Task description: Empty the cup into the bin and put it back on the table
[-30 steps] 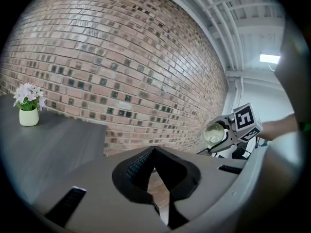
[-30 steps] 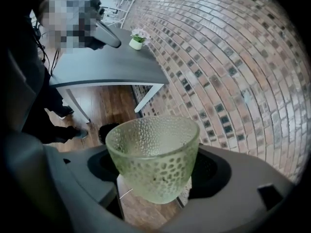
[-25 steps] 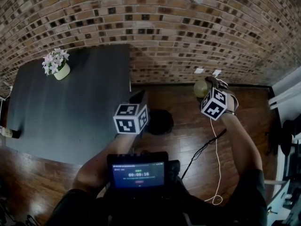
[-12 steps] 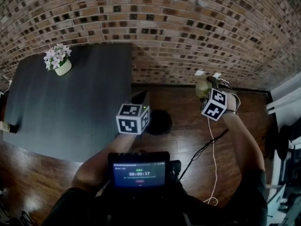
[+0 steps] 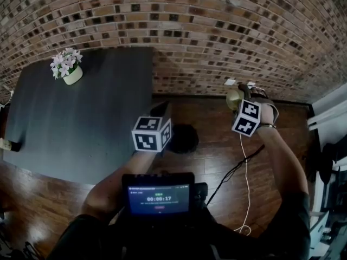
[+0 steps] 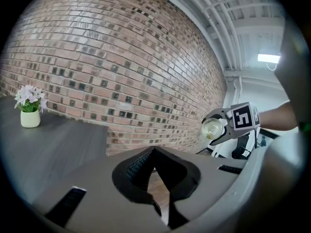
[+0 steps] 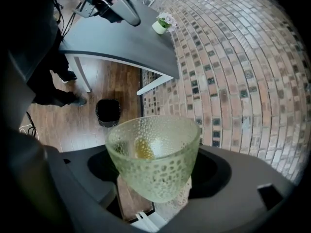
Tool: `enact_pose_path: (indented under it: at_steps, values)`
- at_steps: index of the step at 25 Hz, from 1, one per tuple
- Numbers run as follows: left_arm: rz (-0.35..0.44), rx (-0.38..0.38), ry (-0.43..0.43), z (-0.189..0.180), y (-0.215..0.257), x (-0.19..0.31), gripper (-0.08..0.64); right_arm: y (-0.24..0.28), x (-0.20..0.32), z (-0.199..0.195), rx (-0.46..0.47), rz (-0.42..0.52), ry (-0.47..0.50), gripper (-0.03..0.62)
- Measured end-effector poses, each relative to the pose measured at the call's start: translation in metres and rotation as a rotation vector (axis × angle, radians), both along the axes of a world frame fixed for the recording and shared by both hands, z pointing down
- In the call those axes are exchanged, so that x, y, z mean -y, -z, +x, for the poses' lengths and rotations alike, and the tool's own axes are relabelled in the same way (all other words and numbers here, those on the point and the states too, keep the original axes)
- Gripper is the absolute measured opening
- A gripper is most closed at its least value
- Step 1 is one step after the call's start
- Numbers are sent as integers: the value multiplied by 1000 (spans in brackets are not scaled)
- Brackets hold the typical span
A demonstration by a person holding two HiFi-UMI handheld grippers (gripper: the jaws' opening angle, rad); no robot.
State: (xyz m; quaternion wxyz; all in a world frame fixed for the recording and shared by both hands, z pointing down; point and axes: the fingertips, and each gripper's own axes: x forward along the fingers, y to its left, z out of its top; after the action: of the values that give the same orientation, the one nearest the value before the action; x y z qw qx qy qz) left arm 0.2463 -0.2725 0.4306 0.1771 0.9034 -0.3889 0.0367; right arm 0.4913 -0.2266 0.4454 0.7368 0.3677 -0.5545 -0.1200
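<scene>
Across the last second very little of the big picture has moved. The floor [image 5: 217,161] and the bench [image 5: 81,118] sit almost as before in the head view. The bin [image 5: 184,140] stands on the floor just off the bench's right edge, near its front corner.

The left hand-held gripper [image 6: 155,152] has kept its place beside that corner. Its jaws meet at the tips with nothing between them, so it is closed and empty.

The one real change is at the right hand-held gripper [image 7: 154,176]. It has rolled a little about its own line without travelling much, as the slightly turned marker cube [image 5: 246,118] shows. Its jaws stand wide and clamp the cup [image 7: 153,154] from both sides.

The cup hangs in the air over the floor, close to the foot of the wall [image 5: 217,37]. It is well to the right of the bin and well apart from the bench. A yellowish bit [image 7: 141,149] still lies inside it, against the inner side.

For the task, this looks like the start of a tipping turn made in the wrong place, or simply a wrist adjustment. Nothing has left the cup, and the bin is not beneath it. The emptying is therefore still to do, and the cup would have to come over the bin first.
</scene>
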Motion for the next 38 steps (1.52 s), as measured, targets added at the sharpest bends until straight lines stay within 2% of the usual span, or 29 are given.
enact_pose_path:
  at_steps: [14,38]
  values:
    - [21,18,5,-5,5,-3,0,4,-4,-1,-129,-37,64,396]
    - [20,-6,32,-10,6,-16,0,14,0,-16,-221,-54,146,396]
